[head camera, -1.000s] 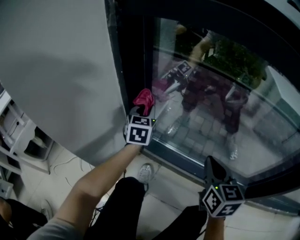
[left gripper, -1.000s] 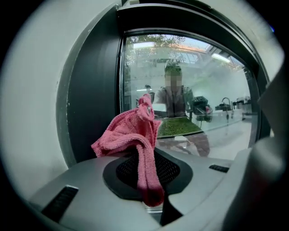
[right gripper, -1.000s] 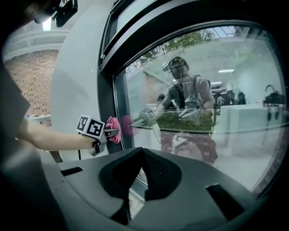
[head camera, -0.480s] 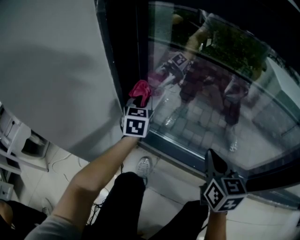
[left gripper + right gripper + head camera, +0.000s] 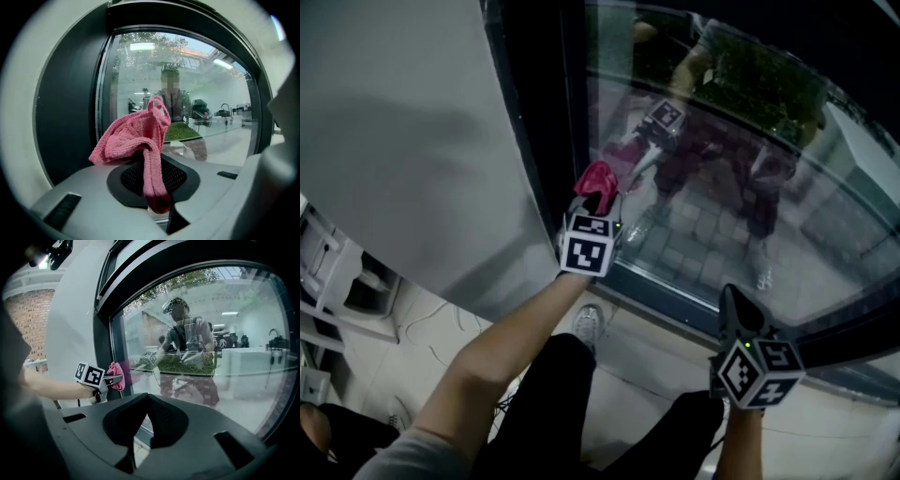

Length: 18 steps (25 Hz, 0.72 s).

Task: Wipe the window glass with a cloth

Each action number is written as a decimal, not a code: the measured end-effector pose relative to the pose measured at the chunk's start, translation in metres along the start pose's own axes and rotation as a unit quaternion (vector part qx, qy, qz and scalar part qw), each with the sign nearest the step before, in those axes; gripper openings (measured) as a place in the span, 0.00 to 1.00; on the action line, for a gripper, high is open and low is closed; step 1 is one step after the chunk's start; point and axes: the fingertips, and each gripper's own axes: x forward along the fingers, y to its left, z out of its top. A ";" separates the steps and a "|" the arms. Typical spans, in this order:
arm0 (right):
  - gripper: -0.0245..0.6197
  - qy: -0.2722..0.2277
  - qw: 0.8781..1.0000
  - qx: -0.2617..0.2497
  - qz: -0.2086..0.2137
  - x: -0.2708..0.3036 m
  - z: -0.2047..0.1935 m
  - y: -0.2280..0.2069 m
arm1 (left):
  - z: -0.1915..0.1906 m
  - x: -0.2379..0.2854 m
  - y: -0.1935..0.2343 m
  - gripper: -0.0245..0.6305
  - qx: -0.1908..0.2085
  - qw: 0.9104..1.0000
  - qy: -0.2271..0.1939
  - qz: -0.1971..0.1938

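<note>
Cloth (image 5: pixel 136 136): pink terry, looped pile, soft and limp; judged light, compressible and not fragile, so it needs no care beyond a firm pinch; one twisted tail runs down into the left gripper (image 5: pixel 157 208), whose jaws are clamped on it, while the bulk bunches loosely above and flops to one side; judged best held as here, by a gathered fold, with enough loose pile ahead of the jaws that fabric and not plastic meets the pane; a thin pinch could slip under drag. Position: low at the left edge of the window glass (image 5: pixel 722 234), just beside the dark frame (image 5: pixel 544 141); the right gripper view shows a pink reflection next to it, so it is at or very near the surface, actual contact not certain. Glass: hard, smooth, glossy, strongly reflective; judged low in friction for a dry cloth. Frame: dark, matt, straight-sided. Wall (image 5: pixel 394 141): pale grey, flat, left of the frame. Right gripper (image 5: pixel 729 314): jaws pressed together on nothing, hanging low and right, well apart from the cloth.
</note>
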 end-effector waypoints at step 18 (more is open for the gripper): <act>0.04 -0.012 0.999 0.012 -0.036 -0.047 -0.003 -0.033 | 0.001 -0.003 -0.067 0.13 -0.011 1.000 0.009 -0.019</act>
